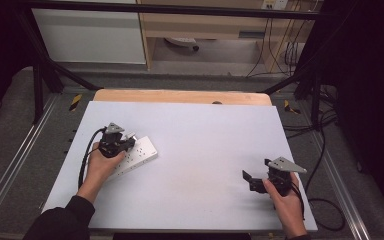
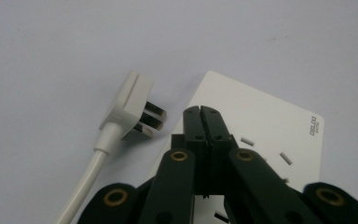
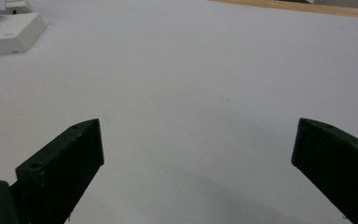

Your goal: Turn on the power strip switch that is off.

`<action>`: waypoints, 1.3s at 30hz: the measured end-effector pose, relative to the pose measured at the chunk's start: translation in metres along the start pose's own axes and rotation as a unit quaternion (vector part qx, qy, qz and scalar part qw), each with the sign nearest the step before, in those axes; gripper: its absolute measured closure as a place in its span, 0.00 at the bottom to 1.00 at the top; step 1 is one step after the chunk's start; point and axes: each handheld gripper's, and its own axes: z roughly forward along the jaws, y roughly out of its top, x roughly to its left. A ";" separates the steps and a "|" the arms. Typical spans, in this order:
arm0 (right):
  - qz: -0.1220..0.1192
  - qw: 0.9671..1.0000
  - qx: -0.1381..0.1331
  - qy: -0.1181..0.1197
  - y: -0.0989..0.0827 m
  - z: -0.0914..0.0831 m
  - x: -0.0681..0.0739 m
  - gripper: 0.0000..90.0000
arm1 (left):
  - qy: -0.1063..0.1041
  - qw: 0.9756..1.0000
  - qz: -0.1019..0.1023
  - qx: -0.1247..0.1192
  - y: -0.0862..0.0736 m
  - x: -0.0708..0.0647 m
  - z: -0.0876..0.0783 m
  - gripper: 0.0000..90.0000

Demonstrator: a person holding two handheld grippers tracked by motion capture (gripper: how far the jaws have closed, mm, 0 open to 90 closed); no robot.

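Left gripper view: closed fingertips over power strip, plug beside.

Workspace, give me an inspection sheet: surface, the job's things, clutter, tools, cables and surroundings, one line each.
Surface: pale sheet over a wooden table, bare in the middle.
Job's things: white power strip lying flat at the left; white plug unplugged on the sheet beside it, prongs toward the strip.
Clutter: nothing seen.
Tools: left tool shut, jaws together over the strip, gripping nothing; right tool open and empty over bare sheet at the right.
Cables: plug's white cord trails off; black cable from the left tool; more black cables on the floor at the right.
Surroundings: black frame, wooden cabinet behind, grey floor.
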 end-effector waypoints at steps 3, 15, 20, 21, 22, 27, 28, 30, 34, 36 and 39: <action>-0.001 1.000 0.000 0.000 0.000 0.000 0.000 0.03 | 0.000 1.000 0.000 0.001 0.000 0.000 0.000 1.00; -0.001 1.000 0.002 0.001 0.000 0.000 0.000 0.03 | -0.008 1.000 -0.006 -0.004 -0.001 0.001 0.001 1.00; -0.002 1.000 0.001 -0.001 0.000 -0.001 0.000 0.03 | -0.010 1.000 -0.007 -0.004 -0.001 0.001 0.001 1.00; -0.002 1.000 0.001 -0.001 0.000 -0.001 0.000 0.03 | -0.010 1.000 -0.008 -0.004 -0.001 0.001 0.001 1.00; -0.002 1.000 0.001 -0.001 0.000 -0.001 0.000 0.03 | -0.012 1.000 -0.009 -0.005 -0.001 0.002 0.001 1.00; -0.002 1.000 0.001 -0.001 0.000 -0.001 0.000 0.03 | -0.012 1.000 -0.010 -0.005 -0.001 0.002 0.001 1.00; -0.002 1.000 0.001 -0.001 0.000 -0.001 0.000 0.03 | -0.012 1.000 -0.010 -0.005 -0.001 0.002 0.001 1.00; -0.002 1.000 0.001 -0.001 0.000 -0.001 0.000 0.03 | -0.011 1.000 -0.010 -0.004 -0.001 0.002 0.001 1.00; -0.002 1.000 0.001 -0.001 0.000 -0.001 0.000 0.03 | -0.011 1.000 -0.011 -0.003 -0.002 0.002 0.001 1.00; -0.002 1.000 0.001 -0.001 0.000 -0.001 0.000 0.03 | -0.010 1.000 -0.010 0.002 -0.003 0.003 0.002 1.00; -0.002 1.000 0.001 0.000 0.000 -0.001 0.000 0.03 | -0.011 1.000 -0.014 0.001 -0.003 0.003 0.001 1.00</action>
